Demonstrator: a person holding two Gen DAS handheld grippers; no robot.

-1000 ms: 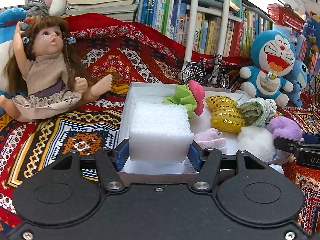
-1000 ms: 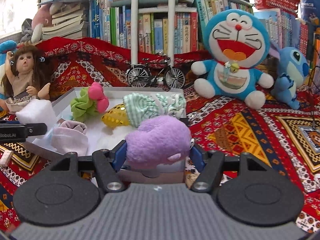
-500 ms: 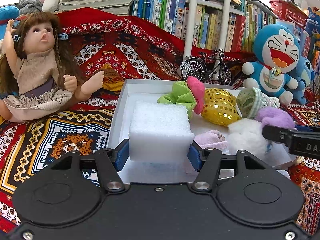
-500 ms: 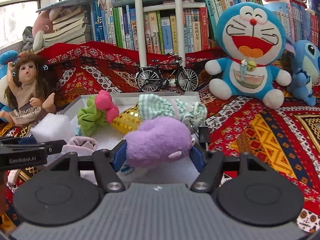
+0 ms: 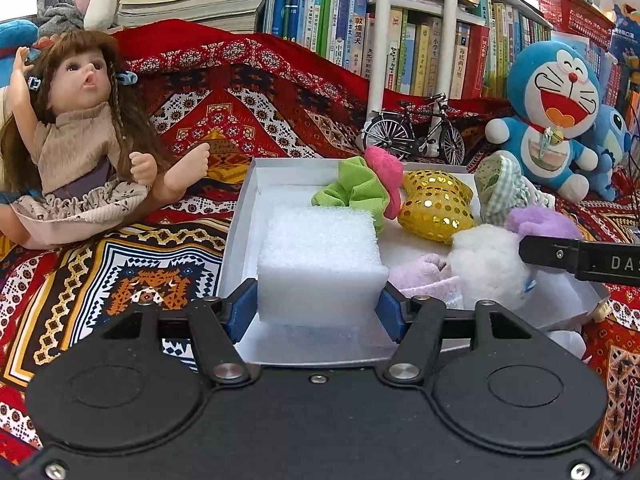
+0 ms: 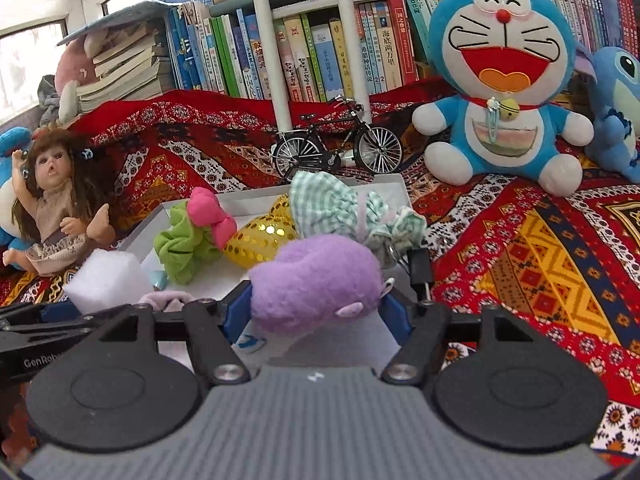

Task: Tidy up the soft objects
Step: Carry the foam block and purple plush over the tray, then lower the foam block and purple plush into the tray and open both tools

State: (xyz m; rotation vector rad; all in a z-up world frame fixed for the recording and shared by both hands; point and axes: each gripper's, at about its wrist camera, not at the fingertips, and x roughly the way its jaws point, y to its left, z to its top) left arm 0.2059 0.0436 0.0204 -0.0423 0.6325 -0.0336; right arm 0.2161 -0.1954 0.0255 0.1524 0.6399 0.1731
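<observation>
My left gripper (image 5: 318, 312) is shut on a white foam block (image 5: 320, 264) and holds it over the near left part of a white tray (image 5: 246, 204). My right gripper (image 6: 316, 312) is shut on a purple plush toy (image 6: 316, 280), held over the tray's (image 6: 394, 180) near right part; the toy also shows in the left wrist view (image 5: 540, 220). In the tray lie a green and pink scrunchie (image 5: 360, 192), a gold sequin bow (image 5: 436, 204), a green checked cloth (image 5: 500, 188), a white fluffy ball (image 5: 488, 260) and a pale pink cloth (image 5: 428, 280).
The tray sits on a red patterned blanket (image 5: 120, 272). A doll (image 5: 80, 140) sits to its left. A toy bicycle (image 5: 412, 132) and a Doraemon plush (image 5: 552, 120) stand behind it, before a bookshelf (image 5: 360, 40). A blue Stitch plush (image 6: 616, 112) sits far right.
Both grippers have moved forward over the tray, each still holding its object. The purple plush is now further over the tray's right part.
</observation>
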